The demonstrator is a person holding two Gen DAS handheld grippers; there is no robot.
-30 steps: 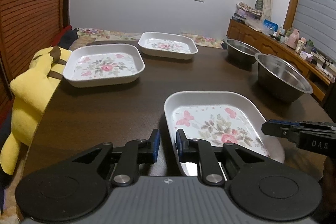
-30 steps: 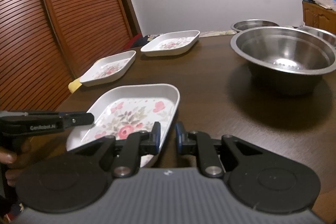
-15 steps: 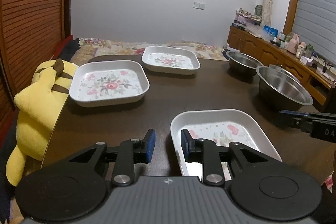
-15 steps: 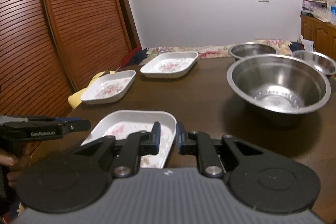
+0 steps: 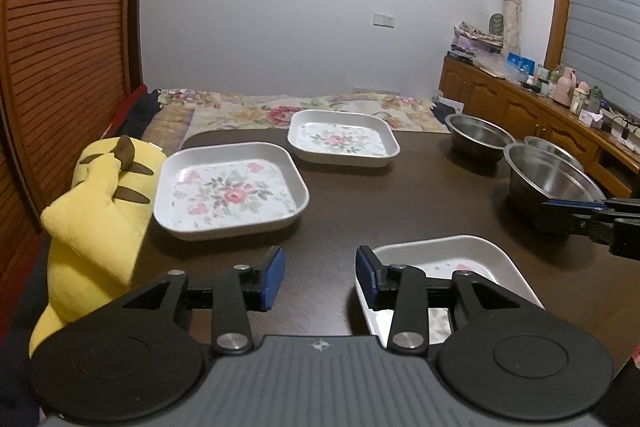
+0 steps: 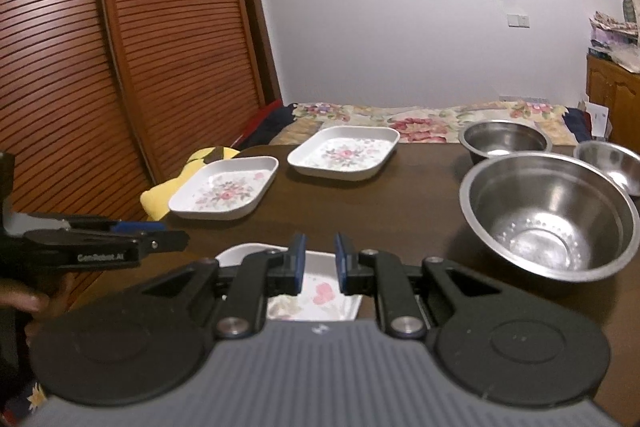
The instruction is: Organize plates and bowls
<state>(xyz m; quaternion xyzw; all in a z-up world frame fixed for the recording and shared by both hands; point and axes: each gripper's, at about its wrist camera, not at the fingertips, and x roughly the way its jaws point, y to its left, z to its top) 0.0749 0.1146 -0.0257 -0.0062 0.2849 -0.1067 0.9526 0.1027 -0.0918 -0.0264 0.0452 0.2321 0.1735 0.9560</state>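
Across table (image 5: 400, 195), 3 floral plates (image 5: 230, 189) & 3 steel bowls (image 6: 548, 215) unstacked; left gripper (image 5: 320, 273) just opening, empty; right gripper (image 6: 320, 263) near-closed, empty.

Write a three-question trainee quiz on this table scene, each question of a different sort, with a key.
1. How many floral plates lie on the table?
2. True or false: the steel bowls are nested inside one another.
3. In the left wrist view, what sits at the table's left edge? A) yellow plush toy B) kettle C) cutting board

Key: 1. Three. 2. False; all three stand apart, side by side. 3. A.
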